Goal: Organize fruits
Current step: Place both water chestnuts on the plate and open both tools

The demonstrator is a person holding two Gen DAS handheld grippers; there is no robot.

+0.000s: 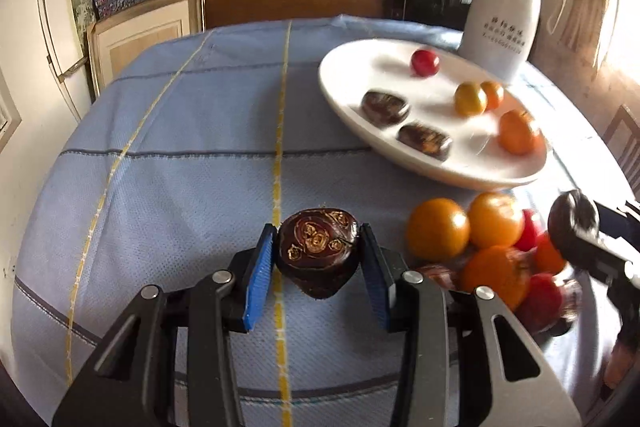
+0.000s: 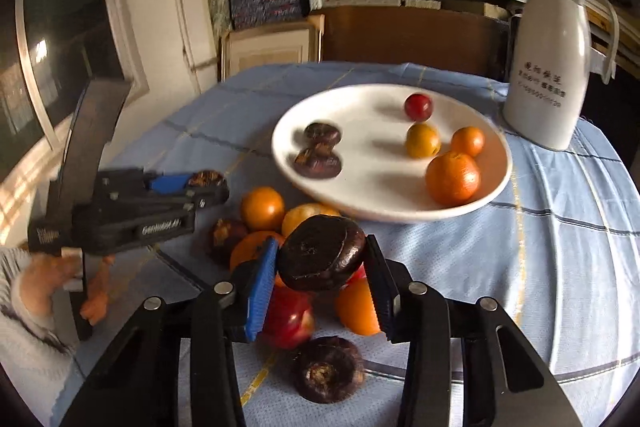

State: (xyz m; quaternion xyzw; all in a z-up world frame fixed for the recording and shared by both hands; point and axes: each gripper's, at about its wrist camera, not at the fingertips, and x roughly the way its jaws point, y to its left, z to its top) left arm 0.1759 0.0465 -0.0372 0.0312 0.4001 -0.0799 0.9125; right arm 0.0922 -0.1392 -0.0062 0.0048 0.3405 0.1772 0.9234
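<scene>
Two dark water chestnuts are clamped: one between the left tongs' blue pads above the desk, another by the right tongs over the fruit pile, near the white plate.

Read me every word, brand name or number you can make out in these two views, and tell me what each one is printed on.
"Genrobot.AI", roughly: white lettering, slightly blurred, on the side of the left tool in the right wrist view.
Three lines of dark print, characters and a row of digits, on the white thermos jug: too blurred to read.
Small white marking on the left tool's handle: too small to read.
</scene>
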